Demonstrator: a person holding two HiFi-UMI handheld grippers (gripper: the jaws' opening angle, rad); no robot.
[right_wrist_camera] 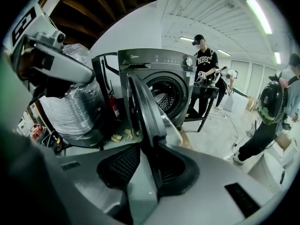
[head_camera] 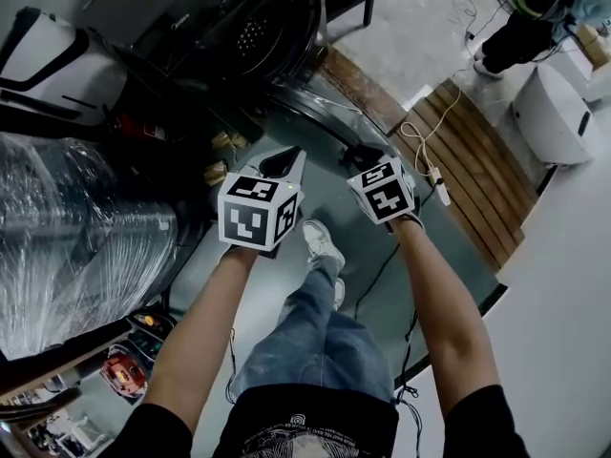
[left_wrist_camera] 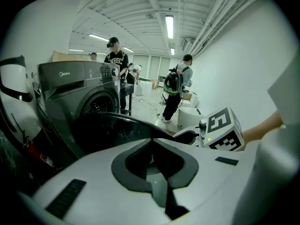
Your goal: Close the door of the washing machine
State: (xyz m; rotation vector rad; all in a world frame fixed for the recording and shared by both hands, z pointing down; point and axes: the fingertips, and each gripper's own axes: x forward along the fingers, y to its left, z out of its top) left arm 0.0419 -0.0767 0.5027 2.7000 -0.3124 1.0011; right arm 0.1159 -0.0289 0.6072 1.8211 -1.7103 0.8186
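Right gripper fingers astride door edge; washing machine drum open beyond.

Two claws, one washing machine, one door.

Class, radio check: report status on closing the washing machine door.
Left gripper shut, empty. Right gripper jaws apart around edge of door. Door wide open. Nothing seen blocking swing to washing machine.

A plastic-wrapped bundle is sitting at the left, with a red fire extinguisher standing just beside it. A white cable is trailing across wooden slats. A person with a backpack is standing near a white round appliance. Another person in a cap is standing at a black table.
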